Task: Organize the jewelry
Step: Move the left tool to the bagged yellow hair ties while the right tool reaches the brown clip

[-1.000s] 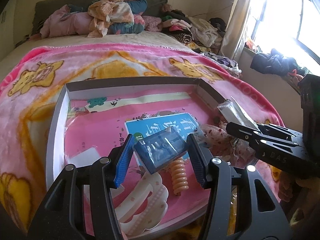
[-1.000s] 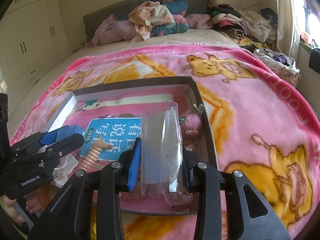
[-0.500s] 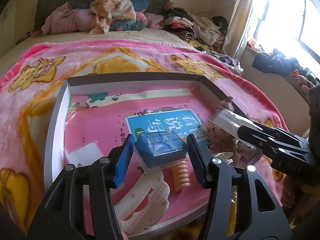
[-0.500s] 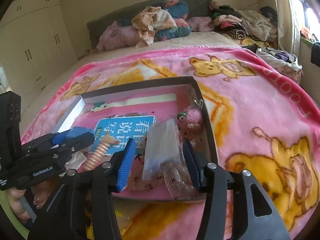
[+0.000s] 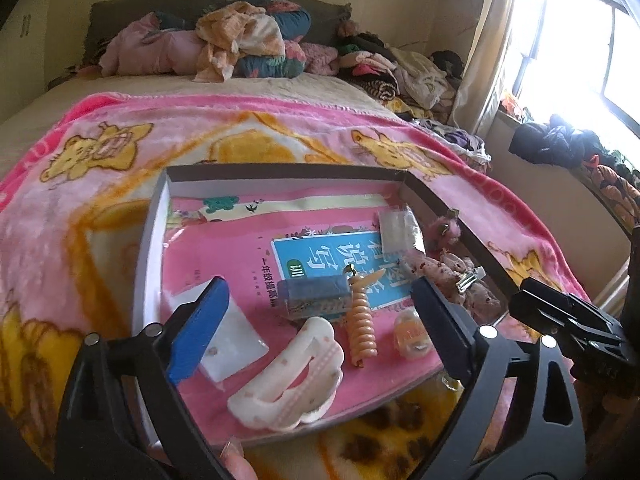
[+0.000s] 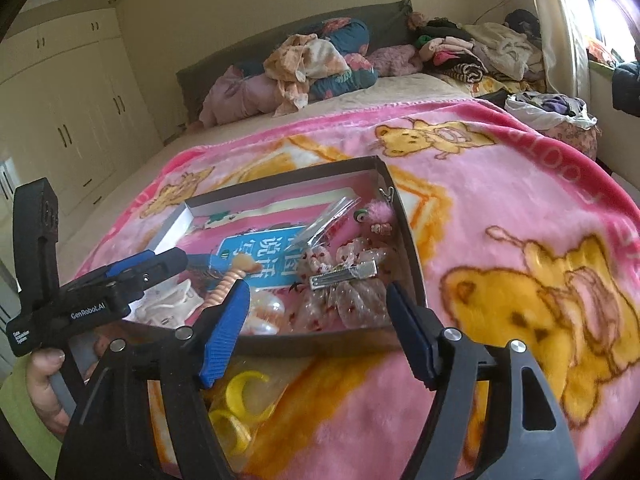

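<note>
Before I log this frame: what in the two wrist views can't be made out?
- Small blue box, left wrist view: contents too small to read through its lid.
- Yellow rings, right wrist view: partly hidden behind the right gripper, so their count is unclear.
- Clear bag, right wrist view: glare hides its contents.
- Tray, left wrist view: near edge covered by the left gripper.

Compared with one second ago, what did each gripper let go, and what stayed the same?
The left gripper, its jaws opening, let go the small blue case; it now lies in the tray. The right gripper, also opening, released the clear plastic bag, which lies in the tray too. The white hair claw and orange spiral clip stayed put.
</note>
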The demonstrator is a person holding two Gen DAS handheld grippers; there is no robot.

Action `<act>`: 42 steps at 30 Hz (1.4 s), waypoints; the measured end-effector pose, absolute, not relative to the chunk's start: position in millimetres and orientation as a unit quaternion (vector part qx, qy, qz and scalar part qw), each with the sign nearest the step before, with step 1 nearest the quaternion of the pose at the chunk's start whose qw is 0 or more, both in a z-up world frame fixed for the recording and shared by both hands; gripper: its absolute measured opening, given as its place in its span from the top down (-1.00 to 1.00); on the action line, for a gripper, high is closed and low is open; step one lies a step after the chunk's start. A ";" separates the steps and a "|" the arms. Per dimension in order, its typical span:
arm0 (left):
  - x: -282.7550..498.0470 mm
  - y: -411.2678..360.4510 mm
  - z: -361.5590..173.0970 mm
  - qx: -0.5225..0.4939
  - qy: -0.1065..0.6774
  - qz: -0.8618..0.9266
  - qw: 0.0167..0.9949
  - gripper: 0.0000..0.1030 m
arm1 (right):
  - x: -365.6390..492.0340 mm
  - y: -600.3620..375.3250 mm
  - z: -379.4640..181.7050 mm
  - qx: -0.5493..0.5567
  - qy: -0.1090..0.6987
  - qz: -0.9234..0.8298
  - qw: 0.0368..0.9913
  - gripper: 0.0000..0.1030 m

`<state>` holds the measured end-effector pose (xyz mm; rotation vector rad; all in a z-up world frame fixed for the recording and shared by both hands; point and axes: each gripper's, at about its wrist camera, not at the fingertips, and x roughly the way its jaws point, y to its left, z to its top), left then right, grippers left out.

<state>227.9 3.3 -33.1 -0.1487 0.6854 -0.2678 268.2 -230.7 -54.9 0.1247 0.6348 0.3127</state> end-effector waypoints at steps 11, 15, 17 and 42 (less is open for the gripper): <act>197.0 11.3 -21.1 -0.075 0.317 -0.126 0.937 -0.77 | 226.1 -236.3 -47.6 0.051 0.294 0.153 0.942 -0.35; 186.5 11.5 -19.7 -0.068 0.314 -0.128 0.938 -0.77 | 210.2 -235.3 -48.0 0.049 0.294 0.158 0.942 -0.35; 182.0 10.5 -20.2 -0.065 0.314 -0.130 0.938 -0.77 | 206.0 -234.6 -48.8 0.048 0.294 0.160 0.941 -0.35; 148.5 -10.4 -40.5 -0.042 0.353 -0.174 0.918 -0.77 | 167.3 -203.8 -107.1 0.058 0.401 0.203 0.891 0.03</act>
